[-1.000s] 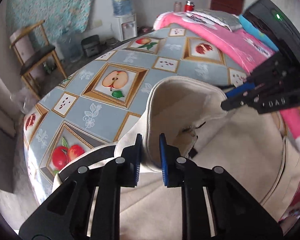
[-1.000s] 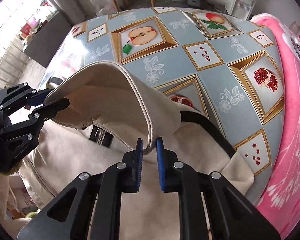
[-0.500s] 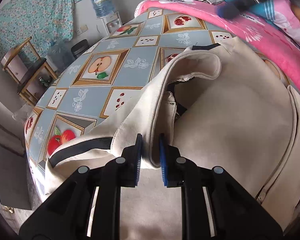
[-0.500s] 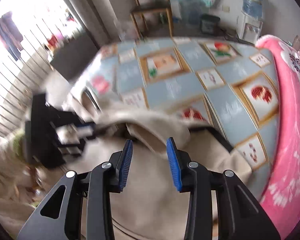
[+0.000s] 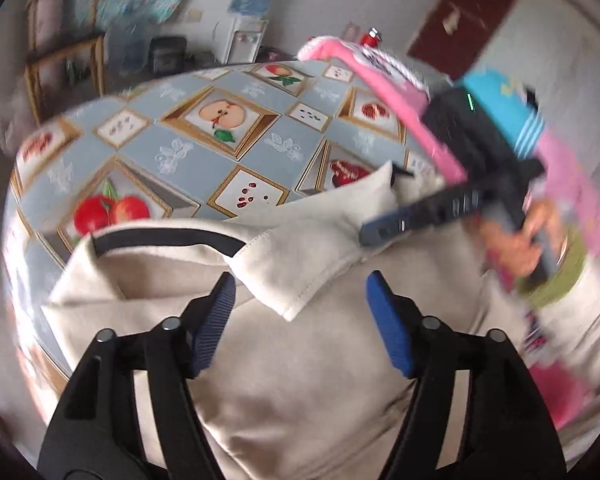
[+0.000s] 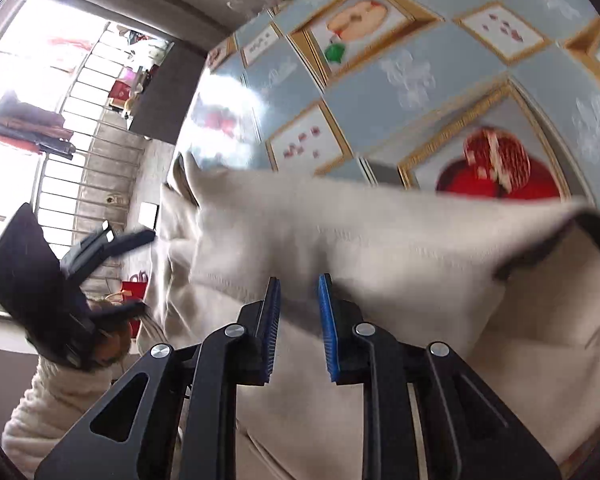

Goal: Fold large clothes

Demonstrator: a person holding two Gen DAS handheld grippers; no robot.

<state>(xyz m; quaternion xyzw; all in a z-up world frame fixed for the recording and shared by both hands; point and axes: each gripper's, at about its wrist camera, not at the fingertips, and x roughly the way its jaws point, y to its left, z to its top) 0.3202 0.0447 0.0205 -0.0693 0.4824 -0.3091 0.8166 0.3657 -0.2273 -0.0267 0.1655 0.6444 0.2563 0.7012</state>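
A cream jacket with a black collar lining lies on the fruit-patterned table. My left gripper hovers over it, jaws opening wide. A collar tip lies between the fingers, and neither pad touches it. My right gripper is low over the jacket, jaws closing. A narrow gap remains between the pads, with cream cloth behind it. From the left wrist, the right gripper points down at the jacket's far edge. The left gripper shows at the left of the right wrist view, blurred.
A pink blanket and a blue cloth lie along the table's right side. A wooden chair and a water dispenser stand beyond the table. A barred window lies past the table's edge.
The left gripper let go of the jacket's edge and spread wide. The right gripper released, lifted, then came back down with its jaws narrower. The raised cloth now lies flat.
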